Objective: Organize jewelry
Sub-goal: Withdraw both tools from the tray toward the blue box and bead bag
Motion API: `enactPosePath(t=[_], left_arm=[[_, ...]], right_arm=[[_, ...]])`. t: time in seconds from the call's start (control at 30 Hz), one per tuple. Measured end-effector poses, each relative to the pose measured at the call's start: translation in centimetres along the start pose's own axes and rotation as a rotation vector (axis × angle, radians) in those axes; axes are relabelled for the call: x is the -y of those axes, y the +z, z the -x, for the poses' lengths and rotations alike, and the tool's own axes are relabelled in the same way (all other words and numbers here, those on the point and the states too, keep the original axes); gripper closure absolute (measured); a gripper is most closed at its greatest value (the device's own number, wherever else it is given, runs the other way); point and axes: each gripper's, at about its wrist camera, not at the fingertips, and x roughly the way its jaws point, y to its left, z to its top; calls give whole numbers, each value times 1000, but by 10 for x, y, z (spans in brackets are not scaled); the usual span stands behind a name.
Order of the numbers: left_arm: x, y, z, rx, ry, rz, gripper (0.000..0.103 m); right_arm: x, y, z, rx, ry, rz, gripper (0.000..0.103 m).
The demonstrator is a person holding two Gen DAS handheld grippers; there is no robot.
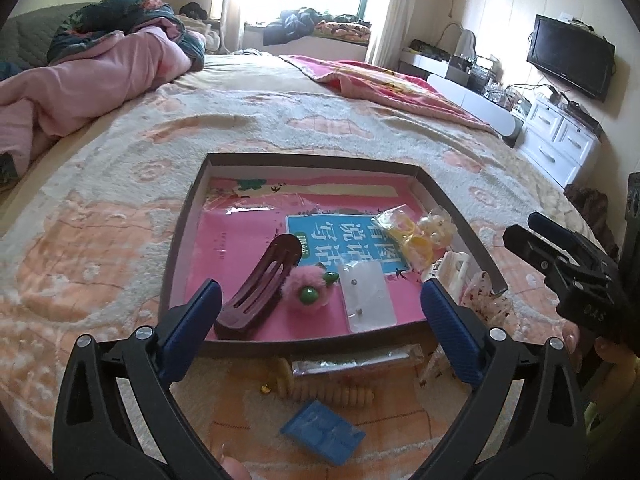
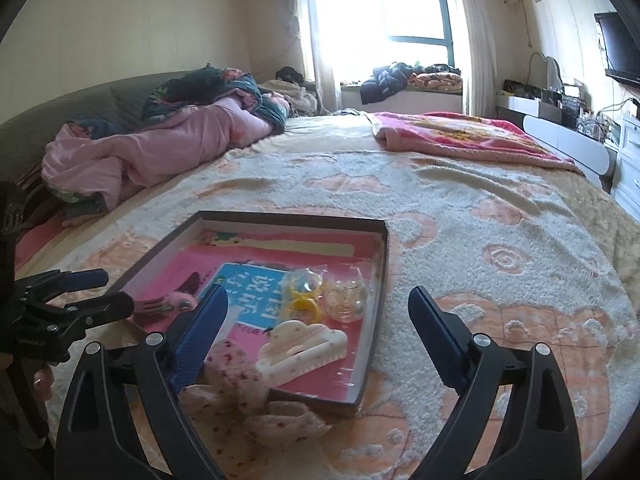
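Note:
A shallow dark tray (image 1: 304,346) with a pink book as its floor lies on the bed. In it are a maroon hair clip (image 1: 260,290), a pink pompom tie (image 1: 308,288), a clear earring bag (image 1: 368,296), a yellow ring bag (image 1: 412,236) and a cream claw clip (image 2: 304,346). My left gripper (image 1: 320,308) is open and empty over the tray's near edge. My right gripper (image 2: 318,320) is open and empty over the tray's near right corner. A floral scrunchie (image 2: 236,372) drapes over the rim there.
On the blanket in front of the tray lie a wooden bead bracelet (image 1: 332,394), a small blue box (image 1: 322,432), a gold earring (image 1: 265,390) and a clear packet (image 1: 352,362). Pink quilts (image 2: 152,152) lie at the far left. White drawers (image 1: 560,140) stand at the right.

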Motion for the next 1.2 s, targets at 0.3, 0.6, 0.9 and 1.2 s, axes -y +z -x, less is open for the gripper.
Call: enactPosePath(t=[0.3,0.6,0.9,1.2], left_arm=[[-6,-7,17,23,5,-3,12],[-12,-17,29,23,16,-12,12],[-19,-31,37,10,24,-38,12],[-24,-54,38,-36,17,-73,12]], right_arm=[[-17,-14,22,7,17,30,14],[-26,-23,34,6,25,31,14],[-33,-31,44,5,39,35,14],[-48,-35,45,-20,96,75,20]])
